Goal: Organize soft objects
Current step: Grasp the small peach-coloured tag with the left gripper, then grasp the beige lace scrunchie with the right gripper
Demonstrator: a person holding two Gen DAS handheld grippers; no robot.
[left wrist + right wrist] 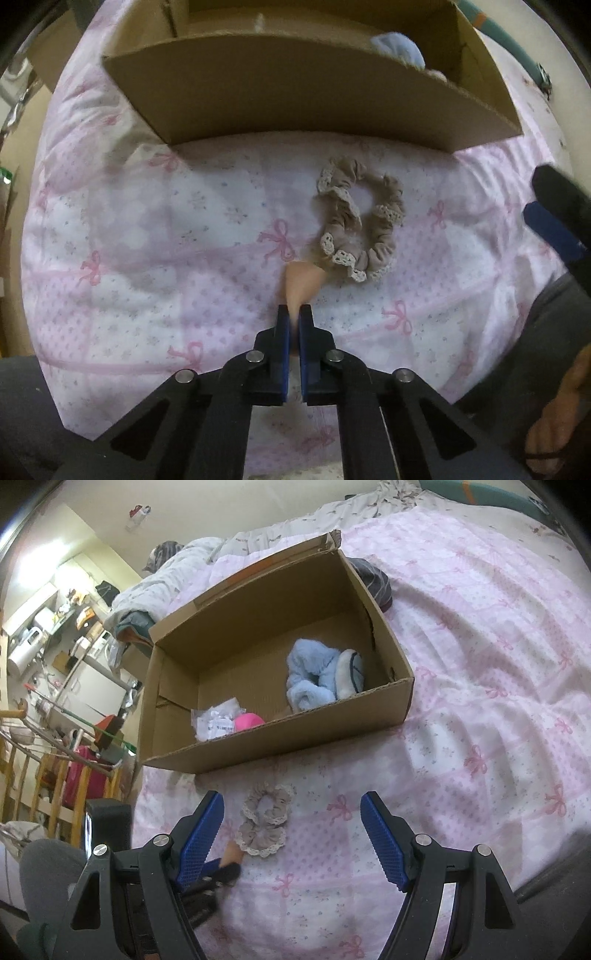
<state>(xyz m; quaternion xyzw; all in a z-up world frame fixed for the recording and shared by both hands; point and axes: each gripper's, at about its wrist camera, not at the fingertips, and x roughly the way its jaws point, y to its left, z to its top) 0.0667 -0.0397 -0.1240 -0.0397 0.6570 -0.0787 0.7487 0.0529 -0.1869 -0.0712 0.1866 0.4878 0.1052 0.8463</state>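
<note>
On the pink bow-print quilt (498,686), just in front of the box (258,746), my left gripper (294,314) has its jaws closed on a peach, soft-looking item (301,282); motion blur smears it and the fingers hide its lower part, so I cannot tell what it is. In the right wrist view it shows only as a small peach stub (233,851) beside the left gripper's tip (221,873). It touches the lower edge of the scrunchie (360,221), which lies twisted into a figure eight, taupe gathered fabric with cream lace trim, apart from the box wall. My right gripper (291,834) hangs above the quilt with jaws wide open and nothing between them; the scrunchie (264,821) sits in the gap further ahead. Inside the box I see a pale blue fluffy bundle (312,675) against the right wall, a white piece with dark trim (349,674) beside it, a crinkled clear packet (216,722) and a bright pink thing (248,722) half cut off by the near wall. From the left wrist, the near wall hides most of the box (295,92).
</note>
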